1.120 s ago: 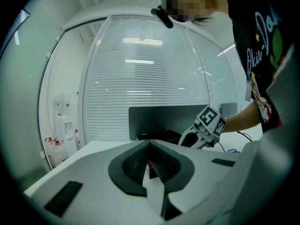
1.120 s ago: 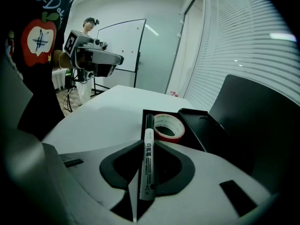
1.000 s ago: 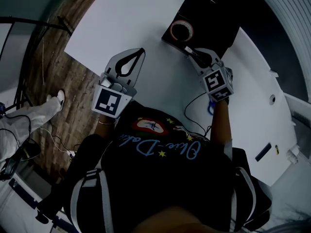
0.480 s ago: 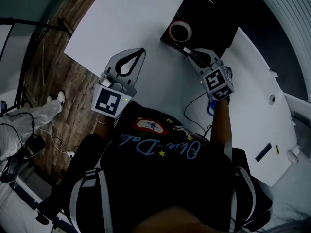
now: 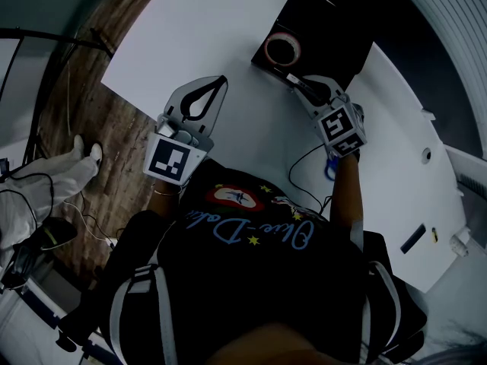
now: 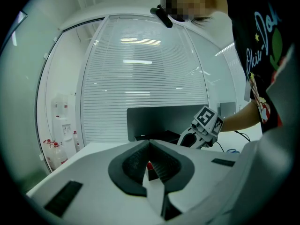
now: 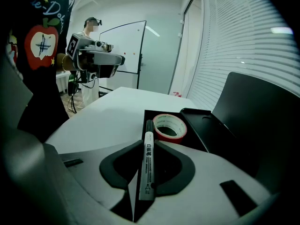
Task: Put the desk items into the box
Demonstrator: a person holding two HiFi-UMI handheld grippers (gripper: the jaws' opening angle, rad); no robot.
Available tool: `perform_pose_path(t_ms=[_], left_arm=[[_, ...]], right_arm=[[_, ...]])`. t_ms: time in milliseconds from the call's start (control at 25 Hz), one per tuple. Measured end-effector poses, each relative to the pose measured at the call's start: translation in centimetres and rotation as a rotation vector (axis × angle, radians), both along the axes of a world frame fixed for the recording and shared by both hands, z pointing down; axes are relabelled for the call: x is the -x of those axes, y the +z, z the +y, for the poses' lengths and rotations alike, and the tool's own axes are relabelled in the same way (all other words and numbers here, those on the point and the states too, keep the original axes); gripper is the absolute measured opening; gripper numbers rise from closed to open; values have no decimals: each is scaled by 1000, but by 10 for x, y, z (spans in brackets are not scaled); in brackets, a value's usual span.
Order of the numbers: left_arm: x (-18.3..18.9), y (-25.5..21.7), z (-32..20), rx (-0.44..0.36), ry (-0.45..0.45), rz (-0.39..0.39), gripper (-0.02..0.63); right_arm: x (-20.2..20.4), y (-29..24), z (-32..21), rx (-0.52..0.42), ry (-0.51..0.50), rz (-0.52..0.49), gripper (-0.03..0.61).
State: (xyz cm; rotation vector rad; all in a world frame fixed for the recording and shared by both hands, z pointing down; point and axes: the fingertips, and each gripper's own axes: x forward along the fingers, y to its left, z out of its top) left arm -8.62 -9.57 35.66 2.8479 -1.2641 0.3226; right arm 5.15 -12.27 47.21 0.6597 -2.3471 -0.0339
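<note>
1. Pinching the marker (image 7: 148, 162) lengthwise, the right gripper (image 5: 306, 88) has its jaws pressed on the barrel from both sides. The dark tip pokes out ahead of them.
2. The marker's long axis points straight at the black box (image 7: 212, 131), whose near rim sits just beyond and below that tip. A tape roll (image 7: 168, 134) lies inside.
3. The left gripper (image 5: 221, 80), jaws pressed together on nothing, hangs over the bare counter (image 5: 198, 29), well apart from the box.
4. The right hand is nearer, so a short carry forward over the rim should precede release.
</note>
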Motion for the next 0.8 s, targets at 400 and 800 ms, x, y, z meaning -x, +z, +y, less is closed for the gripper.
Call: perform_pose_path(t_ms=[400,800], left_arm=[[-1,2,-4,2,3,4,-3],[-6,6,-6,11,19,-8,-3]], right_arm=[[-2,4,-4,2,11,0,69],[-9,-12,-10,-40,89,-69,-2]])
